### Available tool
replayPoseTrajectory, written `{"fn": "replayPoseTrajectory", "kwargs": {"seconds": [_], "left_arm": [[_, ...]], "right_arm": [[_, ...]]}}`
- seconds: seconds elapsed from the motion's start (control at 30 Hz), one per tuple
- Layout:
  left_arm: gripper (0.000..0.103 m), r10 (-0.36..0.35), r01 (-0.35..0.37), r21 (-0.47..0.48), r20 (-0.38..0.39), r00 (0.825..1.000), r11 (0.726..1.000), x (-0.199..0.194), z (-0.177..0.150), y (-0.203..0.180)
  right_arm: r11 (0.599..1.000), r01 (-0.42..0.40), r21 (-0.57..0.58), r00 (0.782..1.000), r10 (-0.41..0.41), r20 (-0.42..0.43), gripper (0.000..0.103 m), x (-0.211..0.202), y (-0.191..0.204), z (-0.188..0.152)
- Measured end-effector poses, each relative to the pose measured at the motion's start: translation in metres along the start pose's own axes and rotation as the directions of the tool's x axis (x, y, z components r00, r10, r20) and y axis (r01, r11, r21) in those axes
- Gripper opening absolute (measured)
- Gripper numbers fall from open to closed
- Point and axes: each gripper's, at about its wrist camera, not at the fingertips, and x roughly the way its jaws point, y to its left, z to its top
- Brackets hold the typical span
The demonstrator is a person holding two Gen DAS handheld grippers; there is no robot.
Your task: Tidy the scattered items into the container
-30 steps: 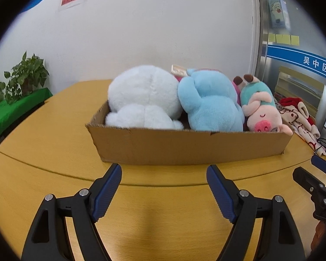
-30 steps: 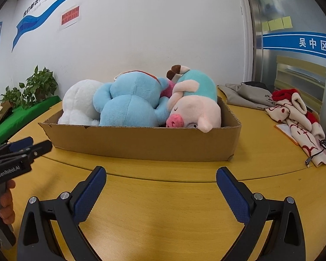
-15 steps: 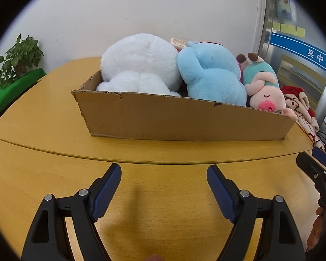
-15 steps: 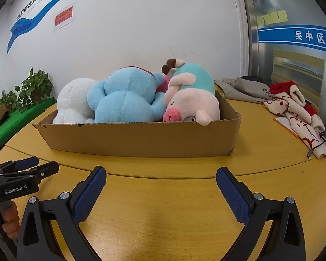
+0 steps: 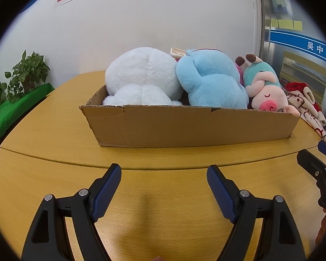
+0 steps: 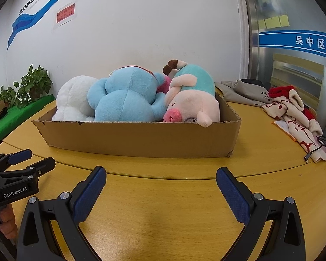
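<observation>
Three plush toys (image 5: 206, 82) fill the cardboard box (image 6: 141, 139), long axis crosswise ahead of us; left gripper (image 5: 164, 182) and right gripper (image 6: 160, 187) fingers spread, empty.

Both views are bright and evenly lit, looks like soft overhead room light. Shadows are faint: just a soft smudge on the table (image 5: 163, 206) between the fingers, and a thin dark line under the cardboard box (image 6: 141, 139). Slight sheen on the metal door frame (image 6: 250, 43). Heavy fisheye bending, black vignette corners. Center's sharp, edges go a bit soft.
</observation>
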Motion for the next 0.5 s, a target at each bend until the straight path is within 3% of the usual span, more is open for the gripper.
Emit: {"fn": "replayPoseTrajectory", "kwargs": {"seconds": [0.5], "left_arm": [[0.081, 0.008, -0.008, -0.002, 0.003, 1.000, 1.000, 0.0008, 0.0004, 0.0010]], "right_arm": [[1.000, -0.010, 0.013, 1.000, 0.010, -0.009, 0.103, 0.0009, -0.0022, 0.0003]]}}
